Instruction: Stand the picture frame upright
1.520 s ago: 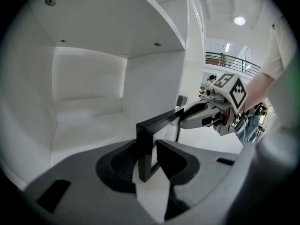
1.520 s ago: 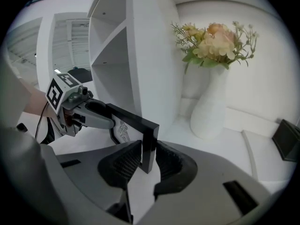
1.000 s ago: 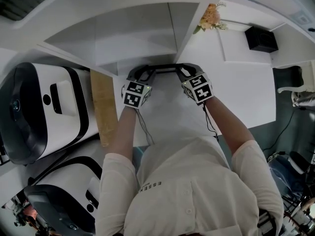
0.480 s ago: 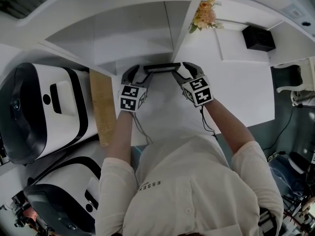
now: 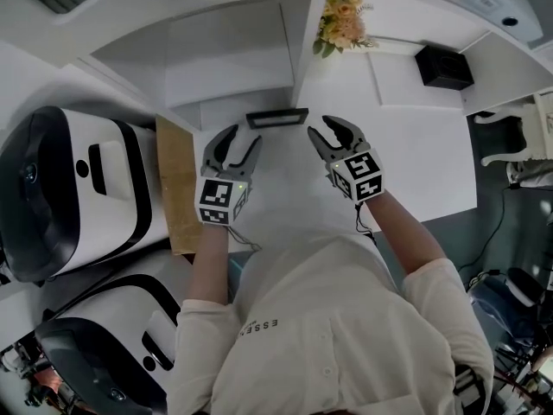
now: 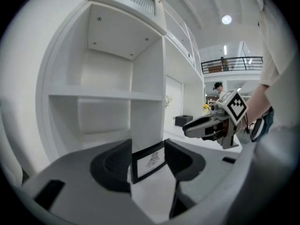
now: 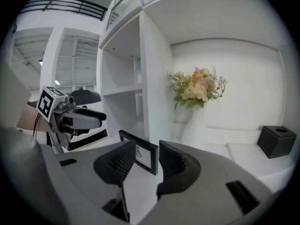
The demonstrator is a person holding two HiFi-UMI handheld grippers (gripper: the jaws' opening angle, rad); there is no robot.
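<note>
A white desk top [image 5: 415,145] fills the middle of the head view. A white shelf unit [image 5: 225,50] of flat, matte panels stands on it at upper left. Behind, the left gripper view shows a tall bright hall with a railed balcony [image 6: 229,64] at upper right.

There is one picture frame [image 5: 276,118]. It stands on its edge on the desk at the foot of the shelf's upright panel, just above centre. It is a thin black rectangular rim around a white sheet with a small dark drawing.

There are two grippers, each with one cube of black-and-white square markers. The left gripper [image 5: 242,141] sits lower left of the frame and the right gripper [image 5: 328,128] lower right. Both are clear of the frame. Each has just been opening its jaws, then eased them in a little. They now stand wide apart, and the ribbed dark pads hold nothing.

One bunch of pale orange and cream flowers [image 5: 341,20] sits at the top centre in a smooth white vase [image 7: 194,125]. One black box [image 5: 443,67] is at upper right.

Two rounded, glossy white machine housings with black trim [image 5: 78,188] [image 5: 112,344] fill the left edge. A single tan board [image 5: 180,184] lies beside them. The person's white shirt [image 5: 337,318] covers the bottom.
</note>
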